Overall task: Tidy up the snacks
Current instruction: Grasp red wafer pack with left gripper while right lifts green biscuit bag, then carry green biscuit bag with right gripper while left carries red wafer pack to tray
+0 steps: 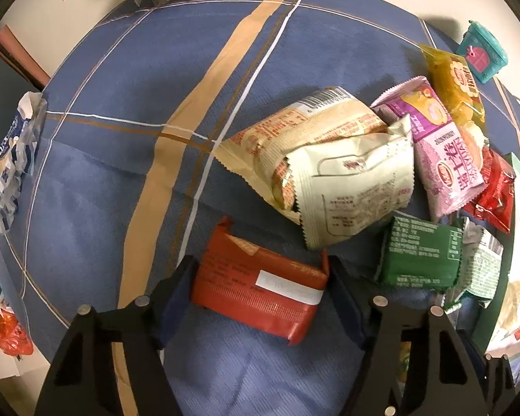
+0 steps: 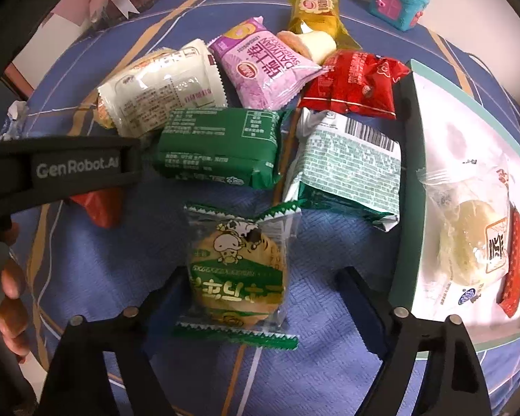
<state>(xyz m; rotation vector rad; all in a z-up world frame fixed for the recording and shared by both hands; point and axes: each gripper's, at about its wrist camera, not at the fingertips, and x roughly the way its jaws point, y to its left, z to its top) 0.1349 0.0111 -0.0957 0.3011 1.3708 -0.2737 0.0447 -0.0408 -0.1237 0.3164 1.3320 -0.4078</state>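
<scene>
Blue plaid cloth (image 1: 97, 187); jaws flank orange-red packet (image 1: 260, 287), cow-print biscuit (image 2: 237, 277), neither pinched; "GenRobot.AI" strap (image 2: 76, 170)

We point our left gripper (image 1: 260, 270) almost straight down, its two black fingers (image 1: 180, 277) spread apart, one on each flank of a packet. Our right gripper (image 2: 260, 280) likewise aims downward with jaws parted, not pressing anything. Our left hand (image 2: 8, 291) grips its black handle.
</scene>
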